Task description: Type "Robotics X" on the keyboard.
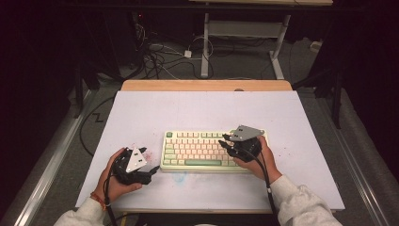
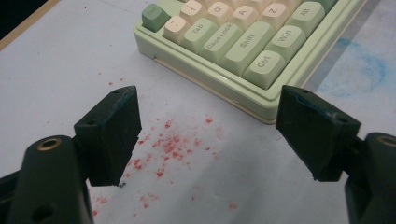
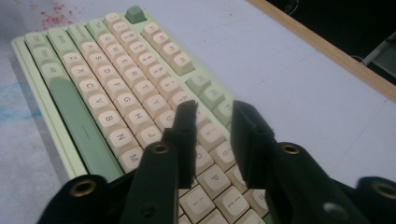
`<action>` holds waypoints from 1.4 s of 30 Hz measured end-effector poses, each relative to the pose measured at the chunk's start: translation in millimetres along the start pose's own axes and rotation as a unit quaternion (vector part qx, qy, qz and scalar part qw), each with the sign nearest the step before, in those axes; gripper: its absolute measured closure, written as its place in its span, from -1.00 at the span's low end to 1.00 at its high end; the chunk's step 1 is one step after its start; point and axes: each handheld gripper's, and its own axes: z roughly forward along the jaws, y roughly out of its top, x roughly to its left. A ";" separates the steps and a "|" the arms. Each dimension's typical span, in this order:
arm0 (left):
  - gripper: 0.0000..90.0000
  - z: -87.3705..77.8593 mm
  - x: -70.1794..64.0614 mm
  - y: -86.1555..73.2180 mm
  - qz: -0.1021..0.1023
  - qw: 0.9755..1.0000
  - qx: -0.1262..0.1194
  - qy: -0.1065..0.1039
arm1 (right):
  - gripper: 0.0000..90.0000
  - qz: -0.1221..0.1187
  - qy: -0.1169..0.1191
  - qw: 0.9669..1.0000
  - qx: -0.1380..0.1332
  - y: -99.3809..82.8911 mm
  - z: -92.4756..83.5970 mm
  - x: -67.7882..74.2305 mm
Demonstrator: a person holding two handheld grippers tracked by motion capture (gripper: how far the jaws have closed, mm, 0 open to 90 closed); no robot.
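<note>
Sitting pretty much in the middle of the white mat (image 1: 141,113), a bit toward the person's side, was the keyboard (image 1: 197,150), a retro-looking thing with cream keys and pale green modifiers plus a long green spacebar (image 3: 77,126) along its near edge. So the keyboard's my landmark for everything else.

Over the keyboard's right end hovered the right gripper (image 3: 210,140), jaws parted a little with nothing pinched between them, just the cream letter keys showing through the narrow gap. In the right gripper view it looked down along the rows toward the green corner key (image 3: 135,14) at the far end. The person's right hand (image 1: 256,162) wrapped around it from the keyboard's near right corner, with the cable trailing back toward the sleeve.

Just off the keyboard's left end was the left gripper (image 2: 210,135), released and wide open, holding nothing. Its jaws framed bare mat right beside the keyboard's near left corner, where the Ctrl key (image 2: 265,65) and Shift sit. The left hand (image 1: 115,176) rested low there, not touching the keyboard.

On the mat between those open jaws was a scatter of red specks (image 2: 170,144), close to the keyboard's left edge. A faint blue smudge (image 2: 362,70) sat on the mat along the keyboard's front edge. Beyond the keyboard, past the mat's far side, ran the wooden table edge (image 1: 207,85).
</note>
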 end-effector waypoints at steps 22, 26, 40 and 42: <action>-0.43 0.1 0.7 3.3 -0.039 0.999 -0.002 0.004 | -0.44 0.003 -0.058 0.997 -0.059 -23.1 -46.0 8.6; -0.42 -1.4 -1.2 5.2 -0.037 0.999 -0.006 0.008 | -0.47 0.004 -0.068 0.996 -0.056 -34.4 -53.1 10.4; -0.42 2.8 -13.7 16.6 -0.014 1.000 -0.020 -0.012 | -0.59 0.038 -0.097 0.993 -0.048 -69.8 -70.1 10.2; -0.42 3.8 -14.9 20.4 -0.011 1.000 -0.021 -0.015 | -0.60 0.036 -0.098 0.994 -0.045 -73.5 -71.4 11.1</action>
